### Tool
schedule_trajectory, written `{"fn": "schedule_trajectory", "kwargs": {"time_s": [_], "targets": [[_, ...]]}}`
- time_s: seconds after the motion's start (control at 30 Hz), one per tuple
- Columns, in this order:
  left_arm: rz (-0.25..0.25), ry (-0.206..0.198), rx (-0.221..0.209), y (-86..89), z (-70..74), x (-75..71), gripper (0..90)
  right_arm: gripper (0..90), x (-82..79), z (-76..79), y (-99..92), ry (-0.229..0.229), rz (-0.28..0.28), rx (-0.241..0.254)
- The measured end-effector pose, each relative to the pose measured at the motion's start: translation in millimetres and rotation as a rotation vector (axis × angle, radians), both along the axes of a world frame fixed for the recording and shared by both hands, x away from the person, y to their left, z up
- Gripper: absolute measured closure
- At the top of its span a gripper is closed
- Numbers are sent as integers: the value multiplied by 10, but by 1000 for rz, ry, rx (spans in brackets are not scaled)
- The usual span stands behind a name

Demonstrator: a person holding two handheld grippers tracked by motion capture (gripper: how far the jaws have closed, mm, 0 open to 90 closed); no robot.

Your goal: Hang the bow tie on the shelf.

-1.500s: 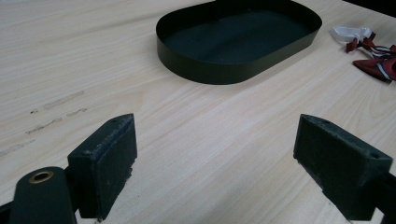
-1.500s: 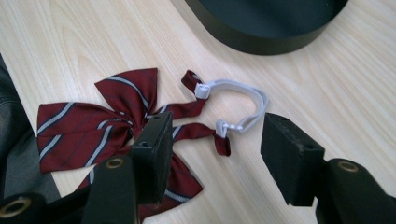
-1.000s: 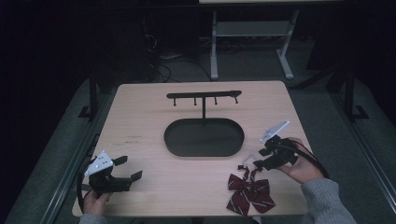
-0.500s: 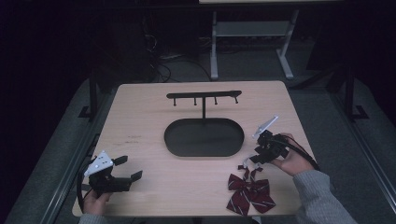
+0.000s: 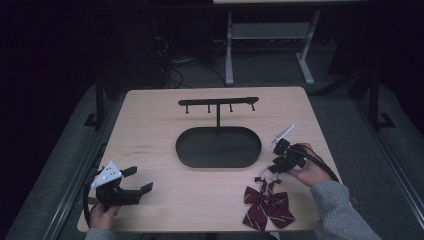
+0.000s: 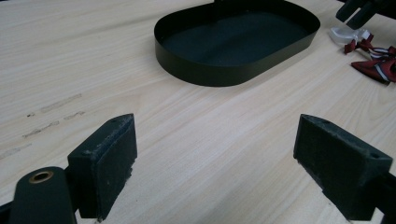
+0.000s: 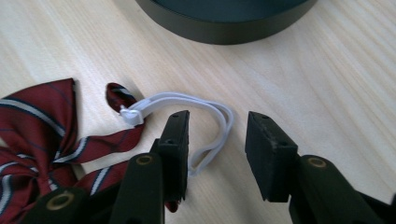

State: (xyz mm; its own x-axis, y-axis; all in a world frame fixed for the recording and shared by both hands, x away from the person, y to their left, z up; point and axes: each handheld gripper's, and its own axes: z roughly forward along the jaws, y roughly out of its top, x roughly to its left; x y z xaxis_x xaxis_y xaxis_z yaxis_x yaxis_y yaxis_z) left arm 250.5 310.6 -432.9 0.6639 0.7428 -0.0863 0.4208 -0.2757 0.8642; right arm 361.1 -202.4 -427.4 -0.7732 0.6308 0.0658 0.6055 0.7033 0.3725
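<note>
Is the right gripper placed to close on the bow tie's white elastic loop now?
Probably yes. The right gripper has been closing, its jaws straddling the white elastic loop of the bow tie on bare table; nothing blocks it.

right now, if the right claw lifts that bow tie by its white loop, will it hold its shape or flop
Probably flop: the bow tie is thin striped cloth lying flat with loose tails. The white loop curls limply on the table, so it likely stretches before the bow rises. It looks light, and should dangle and swing below the right claw.

A dark red bow tie with white stripes lies flat at the table's five o'clock, its white elastic loop curling toward twelve.
</note>
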Motion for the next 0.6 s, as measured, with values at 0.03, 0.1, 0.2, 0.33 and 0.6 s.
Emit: {"fn": "schedule_trajectory", "kwargs": {"time_s": [0.03, 0.1, 0.2, 0.33, 0.6], "targets": [[0, 0, -1, 1, -1, 0, 131, 594, 7, -7, -1, 2, 0, 2], [2, 1, -3, 2, -1, -2, 131, 599, 17, -26, 5, 7, -6, -10], [3, 0, 0, 6, -1, -4, 131, 600, 20, -45, 18, 15, -6, -12], [2, -2, 1, 3, 1, 4, 131, 627, 37, -68, 42, 19, -13, -21], [-1, -1, -3, -4, 3, -6, 131, 714, 28, -160, 41, 29, -22, -20]]}}
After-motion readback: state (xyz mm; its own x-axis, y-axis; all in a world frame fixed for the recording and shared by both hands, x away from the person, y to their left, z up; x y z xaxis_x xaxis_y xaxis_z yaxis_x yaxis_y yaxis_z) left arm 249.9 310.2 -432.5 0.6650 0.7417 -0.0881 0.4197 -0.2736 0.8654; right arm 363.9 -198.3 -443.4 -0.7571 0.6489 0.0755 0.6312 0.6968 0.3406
